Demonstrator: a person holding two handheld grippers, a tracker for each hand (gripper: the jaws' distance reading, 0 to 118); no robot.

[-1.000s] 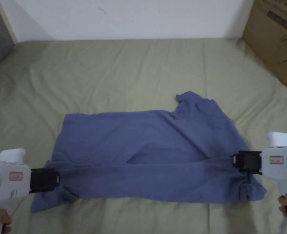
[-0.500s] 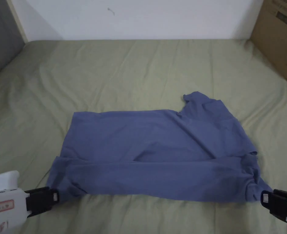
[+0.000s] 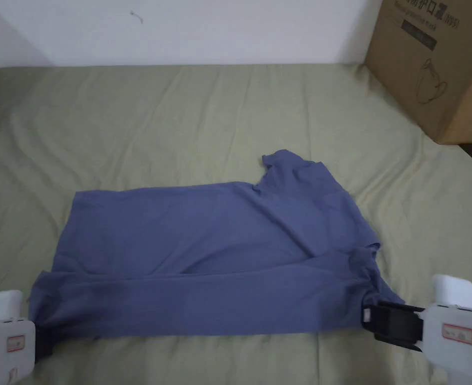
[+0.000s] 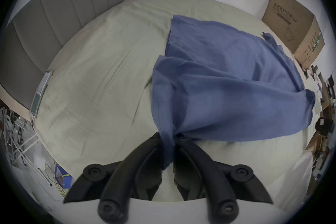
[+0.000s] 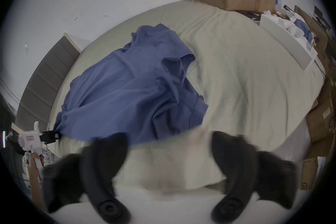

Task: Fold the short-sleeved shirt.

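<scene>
A blue short-sleeved shirt [image 3: 205,250] lies spread across the green bed sheet [image 3: 180,115], its near strip folded over the body and one sleeve [image 3: 290,170] pointing to the far side. My left gripper [image 3: 42,343] is at the shirt's near left corner. In the left gripper view both jaws of the left gripper [image 4: 168,137] press on a bunched bit of the shirt [image 4: 227,82]. My right gripper [image 3: 368,317] sits at the near right corner. In the right gripper view the right gripper [image 5: 169,137] has its jaws spread wide, with the shirt [image 5: 127,86] just beyond them.
A large cardboard box [image 3: 430,65] stands on the bed's far right corner by the white wall. A grey padded headboard [image 4: 54,28] runs along the left side. Clutter and more boxes [image 5: 323,118] lie beyond the bed's right edge.
Both grippers drew back from over the shirt toward the near edge of the bed, taking the folded strip with them. The head camera swung about.
</scene>
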